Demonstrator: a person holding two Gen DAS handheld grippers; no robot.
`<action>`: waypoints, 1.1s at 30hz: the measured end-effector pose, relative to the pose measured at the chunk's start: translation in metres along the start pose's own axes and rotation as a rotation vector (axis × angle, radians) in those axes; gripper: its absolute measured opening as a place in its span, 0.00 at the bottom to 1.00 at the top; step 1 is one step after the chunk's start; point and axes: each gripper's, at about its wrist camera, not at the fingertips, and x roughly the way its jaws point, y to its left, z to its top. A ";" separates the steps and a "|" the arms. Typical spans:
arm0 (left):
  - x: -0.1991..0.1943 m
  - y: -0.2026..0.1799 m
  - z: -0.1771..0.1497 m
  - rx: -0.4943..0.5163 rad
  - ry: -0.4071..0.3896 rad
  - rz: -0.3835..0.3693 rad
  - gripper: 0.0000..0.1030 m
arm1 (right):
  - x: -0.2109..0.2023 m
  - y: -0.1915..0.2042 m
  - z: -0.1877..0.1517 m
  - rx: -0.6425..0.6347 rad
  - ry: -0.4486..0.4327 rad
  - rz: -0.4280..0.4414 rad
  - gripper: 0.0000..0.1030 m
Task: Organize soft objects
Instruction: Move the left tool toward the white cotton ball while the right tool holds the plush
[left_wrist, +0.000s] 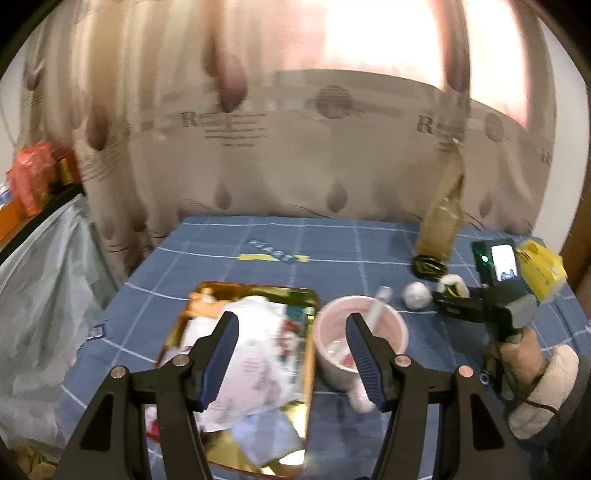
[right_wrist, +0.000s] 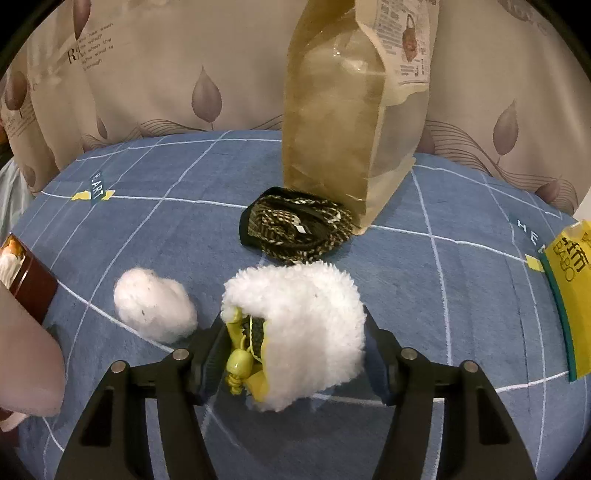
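My right gripper (right_wrist: 295, 350) is closed around a white fluffy pouch with yellow trim (right_wrist: 306, 328), held just above the blue cloth. A white fluffy ball (right_wrist: 155, 304) lies to its left. A black and gold patterned fabric item (right_wrist: 295, 229) lies beyond, against a tan paper bag (right_wrist: 347, 122). My left gripper (left_wrist: 291, 354) is open and empty, hovering over a gold tray (left_wrist: 308, 369) filled with papers and a pink cup (left_wrist: 360, 339). In the left wrist view the right gripper (left_wrist: 448, 293) holds the pouch (left_wrist: 454, 284) beside the ball (left_wrist: 416, 294).
A blue checked cloth (right_wrist: 480, 295) covers the table. A yellow packet (right_wrist: 570, 295) lies at the right edge. The tray's dark rim (right_wrist: 33, 284) and the pink cup (right_wrist: 29, 350) are at the left. A clear plastic bag (left_wrist: 40, 295) hangs left of the table; a curtain behind.
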 end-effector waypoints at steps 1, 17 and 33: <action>0.004 -0.007 -0.001 0.011 0.006 -0.015 0.60 | -0.001 -0.001 -0.001 -0.001 -0.001 -0.003 0.58; 0.033 -0.072 -0.009 0.113 0.063 -0.129 0.60 | -0.018 -0.040 -0.024 0.025 0.002 -0.038 0.58; 0.079 -0.148 -0.002 0.174 0.126 -0.257 0.60 | -0.046 -0.092 -0.058 0.075 0.000 -0.109 0.58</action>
